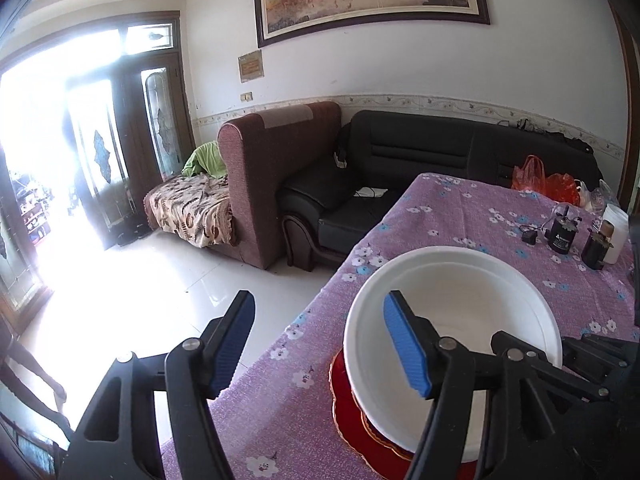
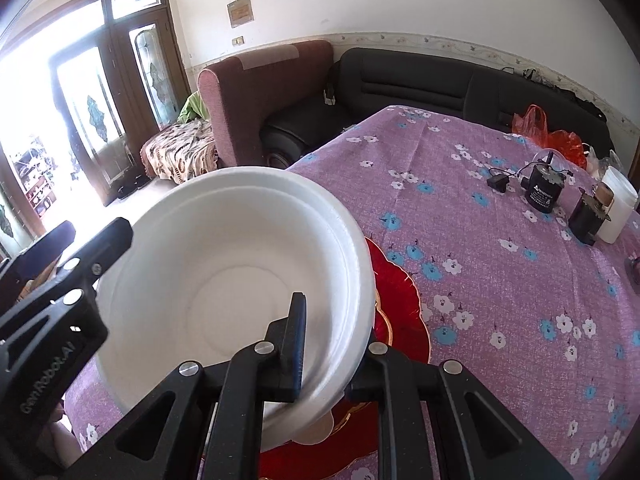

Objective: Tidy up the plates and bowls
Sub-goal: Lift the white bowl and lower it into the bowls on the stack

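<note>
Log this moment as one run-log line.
left gripper: open, straddling rim | right gripper: shut on white foam bowl | bowl over red gold-rimmed plate | purple floral tablecloth

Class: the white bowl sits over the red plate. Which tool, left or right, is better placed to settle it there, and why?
Right. The right tool is clamped on the white bowl's rim above the red plate. The left tool stands open, one finger over the bowl, gripping nothing.

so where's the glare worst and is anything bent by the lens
Left wrist view: the doorway is blown out white and washes over the floor. Right wrist view: the same door glare, milder; the white bowl stays readable. Both views: fisheye curves the wall border and darkens the corners.
</note>
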The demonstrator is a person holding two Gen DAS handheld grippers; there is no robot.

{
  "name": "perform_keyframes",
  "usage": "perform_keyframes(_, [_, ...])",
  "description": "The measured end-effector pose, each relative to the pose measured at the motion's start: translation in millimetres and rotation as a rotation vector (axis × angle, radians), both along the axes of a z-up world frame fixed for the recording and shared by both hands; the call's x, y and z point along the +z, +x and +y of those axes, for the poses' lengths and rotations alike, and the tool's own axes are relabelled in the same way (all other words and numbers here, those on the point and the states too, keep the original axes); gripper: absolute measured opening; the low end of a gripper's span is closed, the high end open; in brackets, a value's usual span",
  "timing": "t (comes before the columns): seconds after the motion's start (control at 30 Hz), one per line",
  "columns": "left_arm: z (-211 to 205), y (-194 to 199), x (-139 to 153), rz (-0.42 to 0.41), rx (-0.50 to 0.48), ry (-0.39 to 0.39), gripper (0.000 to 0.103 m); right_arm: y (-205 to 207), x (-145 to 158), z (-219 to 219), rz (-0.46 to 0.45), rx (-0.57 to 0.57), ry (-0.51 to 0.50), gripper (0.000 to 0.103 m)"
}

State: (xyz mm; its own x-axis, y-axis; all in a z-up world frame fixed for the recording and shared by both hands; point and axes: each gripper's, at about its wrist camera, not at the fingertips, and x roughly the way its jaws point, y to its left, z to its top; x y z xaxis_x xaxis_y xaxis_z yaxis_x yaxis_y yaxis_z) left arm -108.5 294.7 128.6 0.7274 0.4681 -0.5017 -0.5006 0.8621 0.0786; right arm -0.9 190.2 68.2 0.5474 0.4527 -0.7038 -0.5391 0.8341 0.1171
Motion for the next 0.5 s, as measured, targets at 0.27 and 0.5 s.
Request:
perform_keyframes(0.27, [-2, -21, 13, -0.049, 0.007, -0.016, 0.077, -5, 10, -5, -0.015, 0.012, 0.083, 0.045])
perform_keyframes(0.5, [-7, -39, 25, -0.096, 0.002, -0.028, 0.084, -21, 37, -19, -0.074, 0.011, 0.168, 0.062])
